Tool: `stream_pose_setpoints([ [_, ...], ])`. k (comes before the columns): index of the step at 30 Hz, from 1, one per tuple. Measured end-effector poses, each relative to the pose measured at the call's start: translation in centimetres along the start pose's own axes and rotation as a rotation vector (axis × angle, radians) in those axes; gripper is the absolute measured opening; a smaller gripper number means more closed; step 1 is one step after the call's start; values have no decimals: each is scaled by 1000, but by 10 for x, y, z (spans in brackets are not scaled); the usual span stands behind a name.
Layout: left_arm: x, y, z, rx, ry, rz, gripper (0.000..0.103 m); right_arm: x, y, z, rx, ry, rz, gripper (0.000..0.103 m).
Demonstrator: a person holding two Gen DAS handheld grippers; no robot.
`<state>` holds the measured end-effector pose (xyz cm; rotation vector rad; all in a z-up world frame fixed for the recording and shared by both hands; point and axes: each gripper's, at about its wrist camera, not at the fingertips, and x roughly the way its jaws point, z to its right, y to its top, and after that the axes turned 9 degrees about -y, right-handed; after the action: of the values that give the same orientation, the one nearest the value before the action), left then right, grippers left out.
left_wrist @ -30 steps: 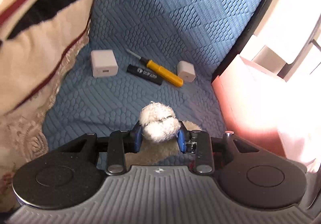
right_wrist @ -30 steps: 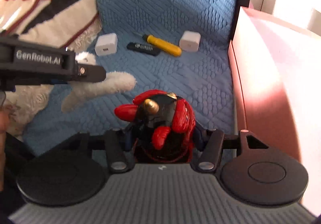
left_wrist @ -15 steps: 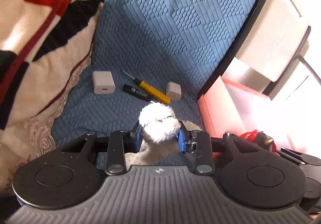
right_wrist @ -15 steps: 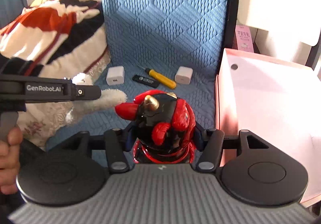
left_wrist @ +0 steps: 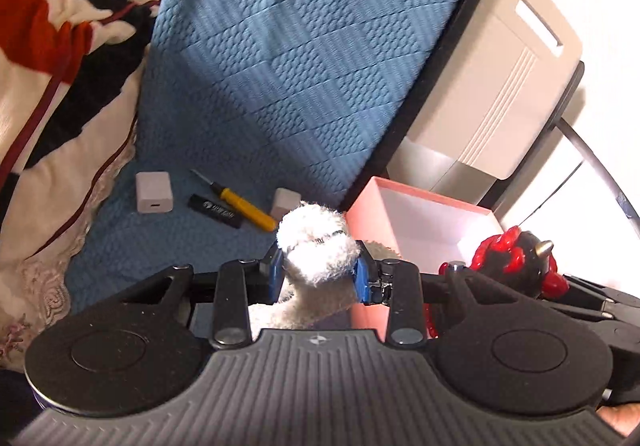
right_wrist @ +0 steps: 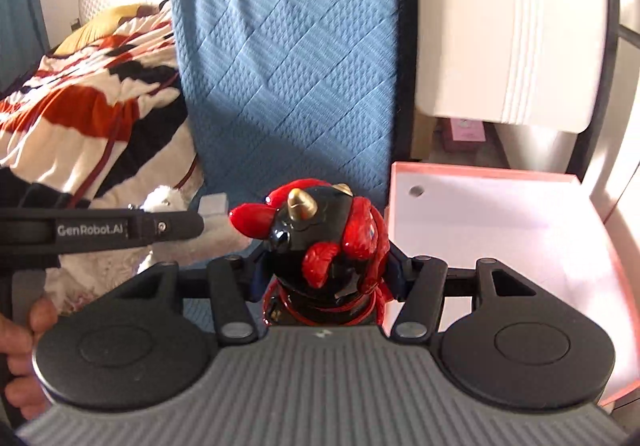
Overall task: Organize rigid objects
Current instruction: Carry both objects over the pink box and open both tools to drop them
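My left gripper (left_wrist: 318,276) is shut on a white fluffy plush toy (left_wrist: 316,242), held above the blue quilted mat (left_wrist: 280,66). My right gripper (right_wrist: 324,270) is shut on a black and red horned figurine (right_wrist: 320,242), held up beside the open pink box (right_wrist: 500,230). The figurine (left_wrist: 516,262) also shows at the right of the left wrist view, over the pink box (left_wrist: 424,218). On the mat lie a white charger (left_wrist: 154,192), a black stick (left_wrist: 216,211), a yellow screwdriver (left_wrist: 244,206) and a second white cube (left_wrist: 285,203).
A patterned blanket (left_wrist: 60,46) covers the left side. A beige cabinet (left_wrist: 500,66) stands behind the box. The left gripper's arm (right_wrist: 100,230) crosses the left of the right wrist view, with a hand (right_wrist: 20,346) below it.
Both grippers have risen and drawn back, still holding their toys. The pink box has come into fuller view, and the items on the mat look farther away.
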<state>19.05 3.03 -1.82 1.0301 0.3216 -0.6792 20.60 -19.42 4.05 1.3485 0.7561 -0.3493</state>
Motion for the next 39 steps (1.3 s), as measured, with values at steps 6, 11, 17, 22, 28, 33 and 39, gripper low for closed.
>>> stream_pose_setpoints([
  [6, 2, 20, 30, -13, -20, 23, 39, -12, 14, 31, 23, -11, 18, 59],
  [11, 9, 38, 59, 1, -43, 32, 39, -15, 23, 54, 48, -24, 24, 59],
  [17, 21, 46, 100, 62, -25, 65, 39, -18, 23, 84, 43, -57, 25, 59],
  [22, 46, 42, 127, 97, -52, 36, 39, -12, 18, 111, 65, -80, 5, 59],
  [28, 90, 17, 141, 123, -51, -49, 40, -1, -1, 141, 105, -106, -38, 59],
  [33, 133, -12, 146, 134, -48, -138, 40, 20, -28, 164, 147, -120, -111, 59],
  [39, 170, -35, 141, 120, -25, -223, 40, 49, -58, 182, 171, -138, -206, 59],
])
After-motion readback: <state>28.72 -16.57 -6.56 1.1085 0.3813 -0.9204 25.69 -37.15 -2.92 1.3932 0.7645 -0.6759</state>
